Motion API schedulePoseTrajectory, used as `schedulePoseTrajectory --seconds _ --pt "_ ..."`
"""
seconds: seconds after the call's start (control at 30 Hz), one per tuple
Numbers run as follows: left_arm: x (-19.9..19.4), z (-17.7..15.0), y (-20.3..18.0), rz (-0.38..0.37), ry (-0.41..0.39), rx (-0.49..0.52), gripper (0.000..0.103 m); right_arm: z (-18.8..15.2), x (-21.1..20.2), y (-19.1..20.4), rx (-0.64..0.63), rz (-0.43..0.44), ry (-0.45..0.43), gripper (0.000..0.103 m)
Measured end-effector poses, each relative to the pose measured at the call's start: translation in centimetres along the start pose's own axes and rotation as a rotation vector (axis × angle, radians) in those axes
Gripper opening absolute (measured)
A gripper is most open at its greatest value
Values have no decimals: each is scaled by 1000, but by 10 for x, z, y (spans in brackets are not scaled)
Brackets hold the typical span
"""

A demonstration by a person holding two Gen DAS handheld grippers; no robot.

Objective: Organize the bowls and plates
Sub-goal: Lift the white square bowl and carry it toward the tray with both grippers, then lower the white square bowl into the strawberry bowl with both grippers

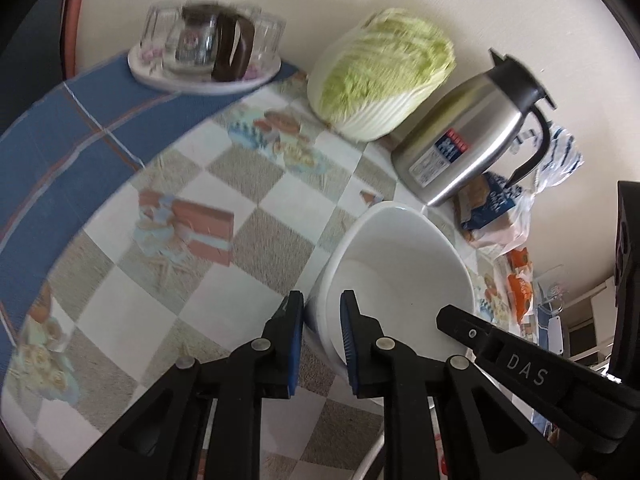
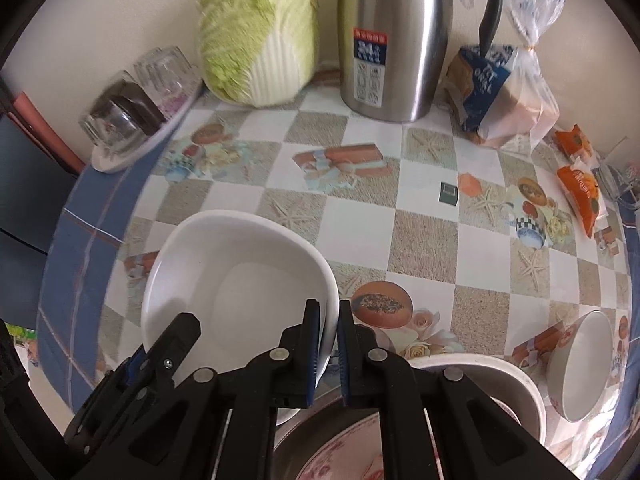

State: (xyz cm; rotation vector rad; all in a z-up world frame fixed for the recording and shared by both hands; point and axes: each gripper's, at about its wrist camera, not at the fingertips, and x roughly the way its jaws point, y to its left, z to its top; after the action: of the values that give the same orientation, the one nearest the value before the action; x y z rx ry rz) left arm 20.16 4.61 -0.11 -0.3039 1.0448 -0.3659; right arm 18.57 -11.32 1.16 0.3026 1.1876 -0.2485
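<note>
A white squarish bowl (image 1: pixel 400 276) is held above the checkered tablecloth by both grippers. My left gripper (image 1: pixel 320 340) is shut on its left rim, one finger inside and one outside. My right gripper (image 2: pixel 329 350) is shut on the bowl's (image 2: pixel 236 280) right rim; its finger also shows in the left wrist view (image 1: pixel 480 332). Below the right gripper sit a metal pan (image 2: pixel 516 392) with a floral plate (image 2: pixel 344 456) inside. A small white bowl (image 2: pixel 580 364) lies tilted at the right.
Against the wall stand a cabbage (image 2: pixel 260 32), a steel thermos jug (image 2: pixel 396 40), a bagged bread loaf (image 2: pixel 504 92) and a plate of upturned glasses (image 2: pixel 132 112). Orange packets (image 2: pixel 580 188) lie at the right. The table edge curves off at left.
</note>
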Motion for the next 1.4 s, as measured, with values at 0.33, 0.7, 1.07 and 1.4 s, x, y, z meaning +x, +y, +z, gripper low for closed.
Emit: schedulePoseTrajectory --seconds 0.33,0.7,1.07,1.4 --pt "-50 -3 -22 12 -86 69 19 -16 -49 -4 23 71 -65 10" --pt "-85 -28 -53 -36 -139 168 19 -49 -97 -32 68 105 -165 10" --pt "-89 -50 -93 -84 -119 280 19 -90 -118 -77 183 138 -242 12" --pt "-93 -70 -140 -118 -120 399 19 -122 -135 -124 289 145 -328 12"
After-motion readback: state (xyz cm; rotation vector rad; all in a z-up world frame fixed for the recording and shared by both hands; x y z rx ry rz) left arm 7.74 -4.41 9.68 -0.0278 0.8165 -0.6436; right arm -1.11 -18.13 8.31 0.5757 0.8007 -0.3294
